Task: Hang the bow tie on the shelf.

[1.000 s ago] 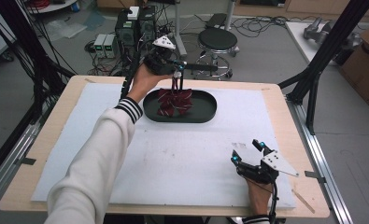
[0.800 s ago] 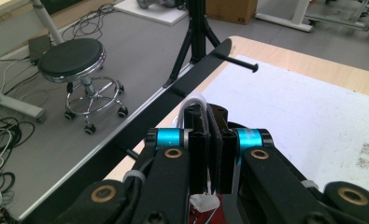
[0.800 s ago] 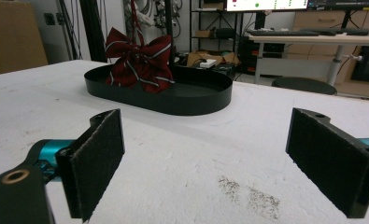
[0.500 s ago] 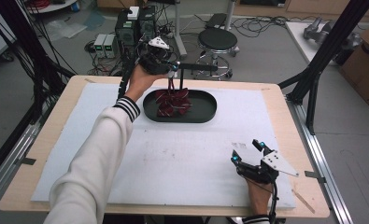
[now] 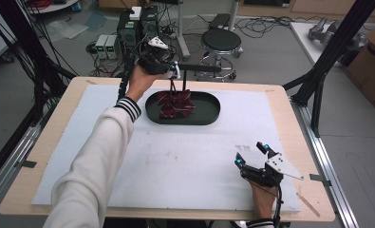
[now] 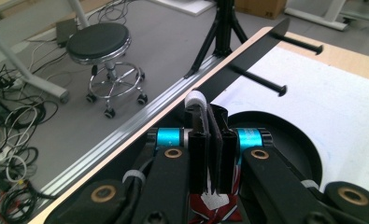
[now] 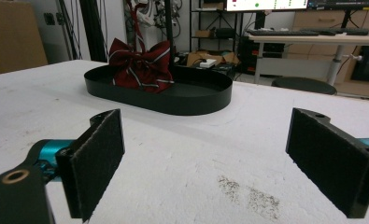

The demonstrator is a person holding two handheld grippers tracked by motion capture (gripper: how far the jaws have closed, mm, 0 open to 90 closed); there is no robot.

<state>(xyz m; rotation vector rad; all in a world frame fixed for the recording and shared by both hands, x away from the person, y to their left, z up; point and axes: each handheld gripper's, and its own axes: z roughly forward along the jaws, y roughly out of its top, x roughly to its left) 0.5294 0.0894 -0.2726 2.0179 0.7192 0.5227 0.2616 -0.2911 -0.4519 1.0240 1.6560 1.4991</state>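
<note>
**Left claw pinches bow strap above tray; right claw rests spread on the table**

The left claw is raised above the far rim of the black oval tray, its jaws pressed together on the dark strap of a dark red bow. In the left gripper view the strap stands up between the two black jaws, with a white tab at its top end and a bit of red-and-white fabric showing below them. The bow hangs down from that strap, its lower part inside the tray, at the tray's left half. The person's left arm, in a white sleeve with a striped cuff, stretches from the near edge across the table to reach it, wrist bent so the claw points downward.

Just beyond the left claw stands a black rack with a horizontal bar; the left gripper view shows two pegs sticking out from it.

The right claw lies low at the near right part of the table, held by the person's right hand, jaws spread wide with nothing between them. Its own view looks across the white mat toward the tray, with one dark padded jaw at each side.

Count: two claws, one bow, one tray, one rack with two visible pegs. The white mat covers most of the wooden table. Beyond the table, one round stool stands on the floor.
</note>
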